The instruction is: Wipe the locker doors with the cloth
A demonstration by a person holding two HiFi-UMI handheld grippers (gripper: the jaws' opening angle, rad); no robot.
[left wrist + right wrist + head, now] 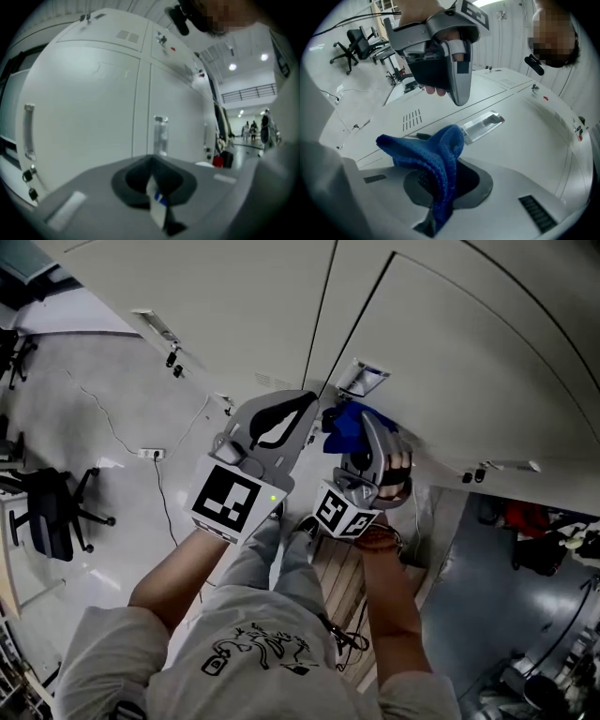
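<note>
A blue cloth (343, 425) is bunched between the jaws of my right gripper (360, 420), which is shut on it. In the right gripper view the cloth (437, 158) hangs over that gripper (440, 185) just short of a clear door handle (483, 125) on the pale grey locker door (520, 140). My left gripper (307, 403) is beside it on the left, jaws shut with no cloth in them, also pointing at the lockers. The left gripper view shows its jaws (151, 164) facing two closed locker doors (84, 103) and a handle (161, 135).
The locker handle (362, 379) is right above the cloth. Keys hang in locks (174, 360). A black office chair (52, 512) and a power strip with cable (150, 454) lie on the floor at left. Red and dark items (530, 521) sit at right. People stand far off (248, 130).
</note>
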